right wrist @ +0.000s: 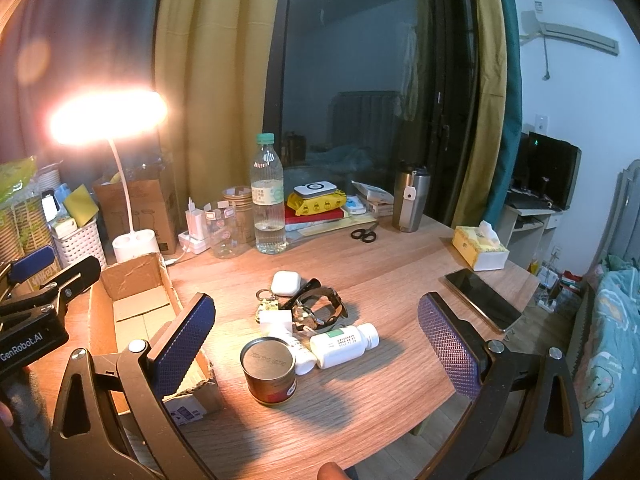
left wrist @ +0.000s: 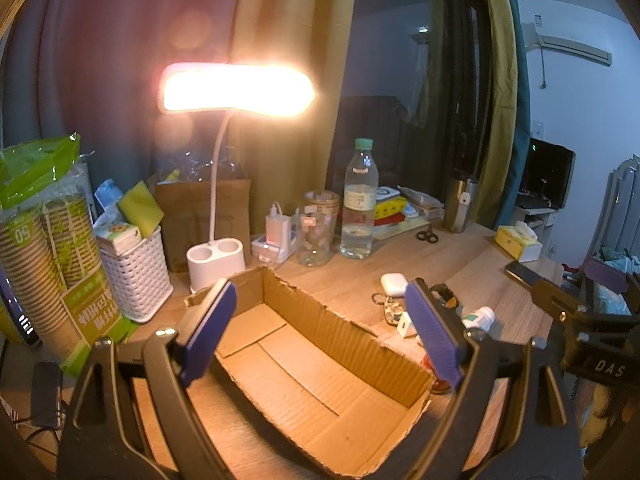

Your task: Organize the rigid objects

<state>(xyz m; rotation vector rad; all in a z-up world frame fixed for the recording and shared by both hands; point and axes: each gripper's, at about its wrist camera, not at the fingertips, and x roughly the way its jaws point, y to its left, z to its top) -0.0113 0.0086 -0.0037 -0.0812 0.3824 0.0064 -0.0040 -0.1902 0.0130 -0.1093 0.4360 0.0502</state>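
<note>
- The left gripper (left wrist: pixel 320 320) hovered over the box (left wrist: pixel 304 368) with its jaws spread wide and nothing between the blue pads (left wrist: pixel 208 328).
- The box, open-topped cardboard with torn edges, lay on the table (right wrist: pixel 400 272) at the left, its inside bare.
- The right gripper (right wrist: pixel 316 344) hung above the near middle of the table, jaws likewise spread, gripping nothing.
- Between its fingers in the right wrist view sat the pile of small things: a tin (right wrist: pixel 269 372) upright nearest, just right of the box's near corner.
- Two white pill bottles lay on their sides just beyond the tin; the larger bottle (right wrist: pixel 344 345) pointed its cap to the right, the smaller one (right wrist: pixel 298 352) was touching the tin's far side.
- A white cube (right wrist: pixel 276 322) stood just beyond the bottles, with keys (right wrist: pixel 266 305) at its far left.
- A watch (right wrist: pixel 320 308) lay right of the cube, its strap curled into a loop.
- An earbud case (right wrist: pixel 285 282) sat at the far edge of the pile, touching the watch strap.
- A phone (right wrist: pixel 482 300) lay face up well apart to the right, near the table's edge.
- A tissue box (right wrist: pixel 480 248) stood beyond the phone.
- Scissors (right wrist: pixel 364 234) lay farther back, beside a water bottle (right wrist: pixel 267 196) and a steel mug (right wrist: pixel 410 198).
- A lit lamp (right wrist: pixel 108 118) stood beyond the box, at the far left.
- Beside it stood a white basket (left wrist: pixel 136 276).
</note>
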